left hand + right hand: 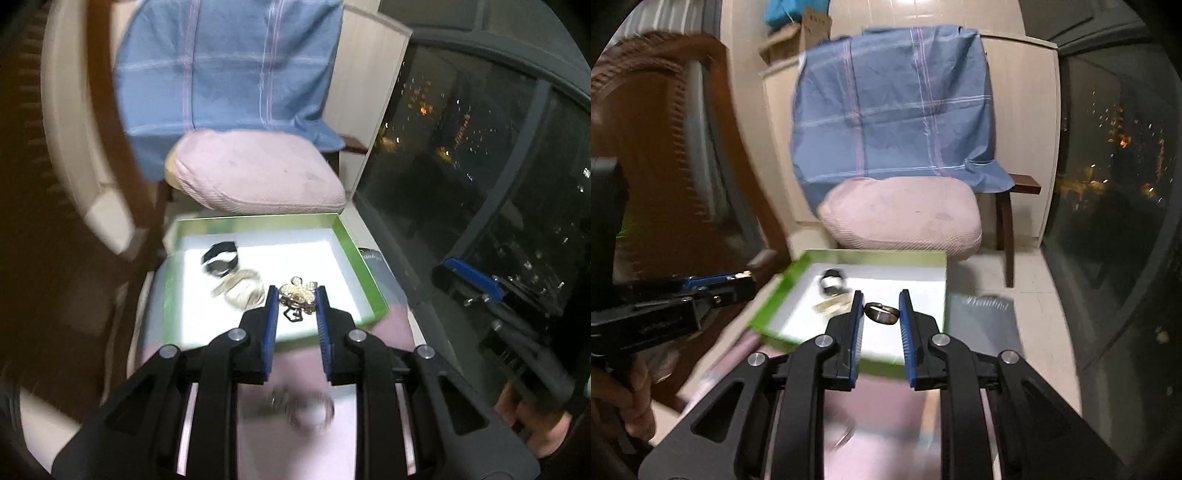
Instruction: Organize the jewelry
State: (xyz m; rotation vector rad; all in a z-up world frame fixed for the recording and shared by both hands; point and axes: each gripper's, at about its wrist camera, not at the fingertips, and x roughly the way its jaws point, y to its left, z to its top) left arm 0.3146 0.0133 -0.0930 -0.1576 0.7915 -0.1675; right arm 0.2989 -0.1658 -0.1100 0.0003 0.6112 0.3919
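My left gripper (pixel 296 290) is shut on a gold brooch set with pearls (pixel 297 295), which hangs over the near part of a green box with a white floor (pixel 364 273). In the box lie a black band (pixel 219 260) and a clear, gold-edged bangle (pixel 240 290). My right gripper (pixel 881 295) is shut on a bronze ring (pixel 881 313) above the same box (pixel 775 295). Each gripper shows in the other's view: the right gripper (pixel 472 280) beside the window, the left gripper (pixel 720 284) at the box's left. Blurred jewelry (pixel 295 406) lies on the pink surface under the left gripper.
Behind the box stands a chair with a pink cushion (pixel 905 218) and a blue checked cloth (pixel 894 107) over its back. A dark window (pixel 480 166) runs along the right, and a wooden chair back (pixel 665 147) rises at the left. A grey booklet (pixel 982 321) lies right of the box.
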